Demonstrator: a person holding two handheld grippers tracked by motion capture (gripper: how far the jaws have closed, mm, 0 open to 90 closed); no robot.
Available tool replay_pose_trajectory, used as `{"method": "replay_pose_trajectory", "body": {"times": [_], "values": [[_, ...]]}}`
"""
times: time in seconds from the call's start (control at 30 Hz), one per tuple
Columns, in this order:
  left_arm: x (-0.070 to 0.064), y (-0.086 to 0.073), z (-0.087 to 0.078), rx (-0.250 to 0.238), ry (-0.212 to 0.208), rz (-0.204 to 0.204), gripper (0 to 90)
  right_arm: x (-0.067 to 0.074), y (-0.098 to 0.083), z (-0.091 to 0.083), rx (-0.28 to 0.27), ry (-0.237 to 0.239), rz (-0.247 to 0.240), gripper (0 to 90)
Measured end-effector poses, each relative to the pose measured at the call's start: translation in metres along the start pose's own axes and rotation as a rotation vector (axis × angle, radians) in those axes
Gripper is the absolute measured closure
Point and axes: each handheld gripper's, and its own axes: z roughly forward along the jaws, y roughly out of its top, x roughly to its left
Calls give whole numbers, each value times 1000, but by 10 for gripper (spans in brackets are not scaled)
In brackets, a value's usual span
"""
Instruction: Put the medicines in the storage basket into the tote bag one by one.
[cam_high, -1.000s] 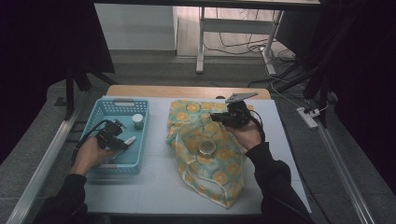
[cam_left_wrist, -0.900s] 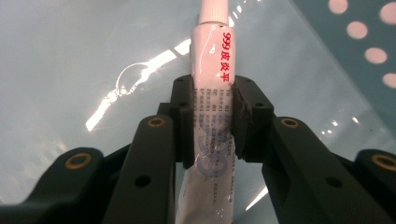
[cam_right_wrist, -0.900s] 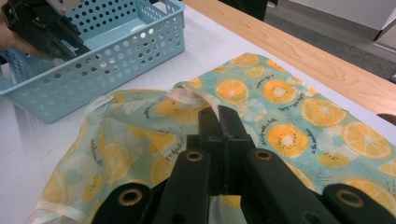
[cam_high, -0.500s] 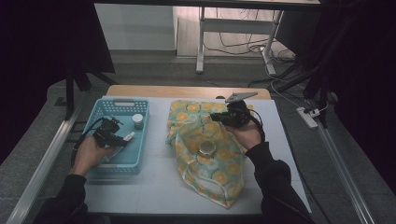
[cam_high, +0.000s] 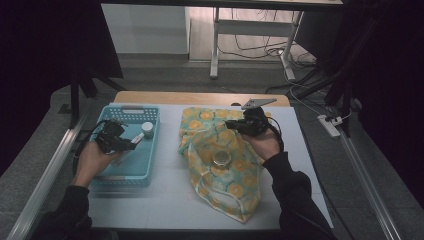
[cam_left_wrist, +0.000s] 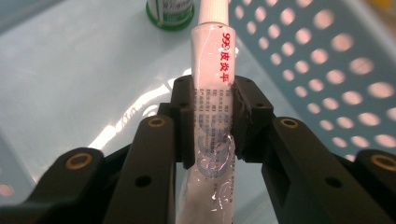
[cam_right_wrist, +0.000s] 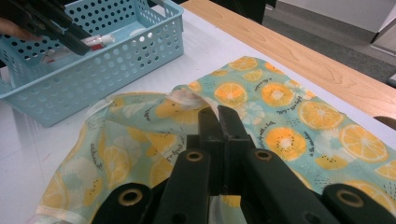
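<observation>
Left gripper (cam_left_wrist: 212, 116) clamped a white tube (cam_left_wrist: 212, 84) over the blue basket (cam_high: 150, 150); right gripper (cam_right_wrist: 219, 121) pinched shut on the orange-print bag (cam_right_wrist: 280, 121) mid-table.

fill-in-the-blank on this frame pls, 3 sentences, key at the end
1. The left gripper is shut on a white ____.
2. The basket that this gripper hangs over is light ____.
3. The right gripper pinches the edge of a bag printed with slices of ____.

Missing words: tube; blue; orange
</observation>
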Motion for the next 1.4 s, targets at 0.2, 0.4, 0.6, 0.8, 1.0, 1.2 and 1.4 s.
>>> {"method": "replay_pose_trajectory", "body": {"times": [0.2,0.4,0.6,0.8,1.0,1.2,1.4], "values": [[-10,6,-9,-15,-25,13,721,0,0,0,-3,-1,0,900],[-24,12,-18,-30,-55,48,721,0,1,-1,-7,-2,2,900],[-34,18,-28,-49,-93,66,721,1,2,-1,-10,1,3,900],[-48,24,-35,-70,-134,94,720,0,3,-1,-13,1,4,900],[-70,33,-36,-79,-173,148,720,0,3,-1,-12,1,4,900],[-87,43,-33,-83,-215,176,720,0,3,-2,-15,0,4,900],[-108,56,-24,-79,-250,218,720,0,3,-1,-13,0,4,900]]}}
